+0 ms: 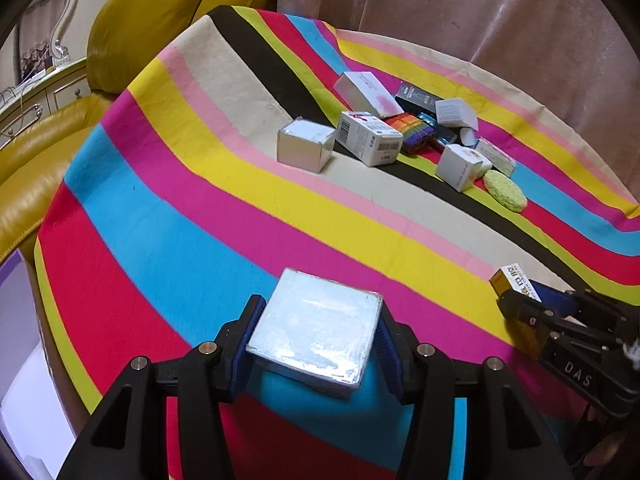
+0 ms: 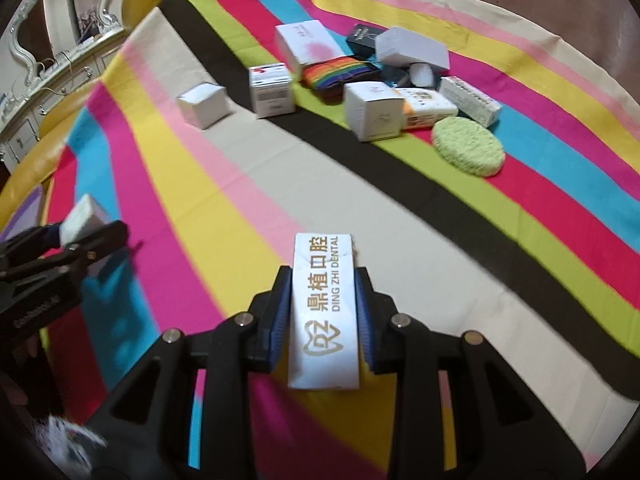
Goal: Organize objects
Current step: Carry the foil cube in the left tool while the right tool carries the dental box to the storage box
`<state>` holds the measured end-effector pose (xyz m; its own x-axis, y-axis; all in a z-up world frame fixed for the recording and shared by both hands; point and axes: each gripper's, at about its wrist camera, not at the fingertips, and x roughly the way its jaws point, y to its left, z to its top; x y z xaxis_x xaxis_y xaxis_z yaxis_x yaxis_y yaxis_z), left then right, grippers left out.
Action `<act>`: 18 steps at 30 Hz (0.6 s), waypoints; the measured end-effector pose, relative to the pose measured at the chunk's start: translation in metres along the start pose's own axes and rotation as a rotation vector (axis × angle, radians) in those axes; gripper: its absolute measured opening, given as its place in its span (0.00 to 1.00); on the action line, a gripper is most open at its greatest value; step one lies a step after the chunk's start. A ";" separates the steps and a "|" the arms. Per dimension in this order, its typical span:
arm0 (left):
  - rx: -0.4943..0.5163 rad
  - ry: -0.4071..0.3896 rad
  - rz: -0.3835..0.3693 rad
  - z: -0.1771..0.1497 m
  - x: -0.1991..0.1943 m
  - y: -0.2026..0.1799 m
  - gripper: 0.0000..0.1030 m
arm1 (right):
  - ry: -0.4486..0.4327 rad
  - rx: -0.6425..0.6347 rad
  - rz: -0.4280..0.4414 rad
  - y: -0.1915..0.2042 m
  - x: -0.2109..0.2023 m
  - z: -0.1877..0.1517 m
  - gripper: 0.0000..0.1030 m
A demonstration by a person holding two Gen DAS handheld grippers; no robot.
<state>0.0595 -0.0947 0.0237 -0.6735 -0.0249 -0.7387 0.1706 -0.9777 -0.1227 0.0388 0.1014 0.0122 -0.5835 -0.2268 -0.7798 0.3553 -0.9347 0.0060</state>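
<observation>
My left gripper [image 1: 318, 334] is shut on a silvery foil-wrapped square box [image 1: 316, 330], held above the striped cloth [image 1: 180, 216]. In the right wrist view that same gripper [image 2: 86, 236] shows at the left edge with the box [image 2: 82, 220] in it. My right gripper [image 2: 323, 312] is shut on a long white box printed "DING ZHI DENTAL" [image 2: 323, 312]; it appears in the left wrist view [image 1: 520, 292] at the right edge, the box end [image 1: 514, 280] sticking out. Both are held over the near part of the table.
A heap of small boxes [image 2: 372, 110], a rainbow-striped item [image 2: 336, 74] and a green round sponge [image 2: 468, 146] lies at the far side of the table. A silver cube [image 1: 306, 146] stands apart to the left of the heap. A yellow leather sofa [image 1: 132, 32] borders the table on the left.
</observation>
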 end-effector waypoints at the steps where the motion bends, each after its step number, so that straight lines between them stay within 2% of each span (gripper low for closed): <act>1: 0.001 0.002 -0.002 -0.002 -0.001 0.000 0.52 | 0.000 0.002 -0.004 0.003 -0.003 -0.004 0.33; 7: 0.013 -0.001 -0.020 -0.014 -0.012 0.000 0.52 | -0.002 -0.012 -0.028 0.016 -0.017 -0.020 0.33; 18: 0.058 -0.038 -0.046 -0.030 -0.050 -0.005 0.52 | 0.005 0.007 -0.020 0.025 -0.039 -0.040 0.33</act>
<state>0.1144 -0.0818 0.0415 -0.7064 0.0140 -0.7077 0.0974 -0.9884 -0.1168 0.1001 0.0978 0.0179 -0.5870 -0.2071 -0.7826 0.3384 -0.9410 -0.0047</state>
